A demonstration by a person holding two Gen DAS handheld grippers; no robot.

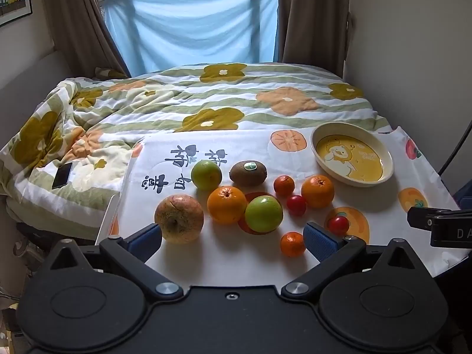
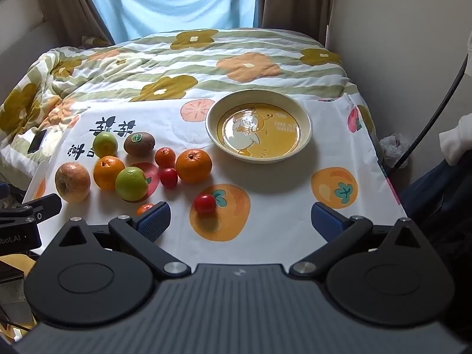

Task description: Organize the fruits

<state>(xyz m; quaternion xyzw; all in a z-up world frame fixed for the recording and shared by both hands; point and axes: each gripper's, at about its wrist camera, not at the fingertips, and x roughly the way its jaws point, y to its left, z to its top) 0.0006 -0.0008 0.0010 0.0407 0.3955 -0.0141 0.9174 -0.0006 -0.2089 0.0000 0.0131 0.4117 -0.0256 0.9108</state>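
Fruit is all loose on the white cloth with printed orange fruits [image 2: 265, 206], and the shallow cream bowl with the yellow cartoon bottom [image 2: 305, 124] has nothing in it, so I'd say organizing hasn't really started and every piece is left to do.

What's out, all left of the bowl: a big reddish-yellow apple [image 1: 179, 218], two round green apples [image 1: 263, 214] [image 1: 206, 174], two large oranges [image 1: 226, 204] [image 1: 317, 191], a brown kiwi with a green sticker [image 1: 248, 173], two small tangerines [image 1: 284, 185] [image 1: 292, 244] and two small red tomatoes [image 2: 205, 203] [image 2: 168, 177]. They sit in a loose cluster, several touching, with one tomato and one tangerine off on the near side.

Both tools hang over the near edge, tilted down toward the table. The left gripper [image 1: 233, 242] has its blue pads spread wide with nothing between them; the reddish apple sits just past its left pad. The right gripper [image 2: 240, 221] is also wide open and empty, aimed between the near tomato and the bowl. My guess is that tomato is the easiest first grab.
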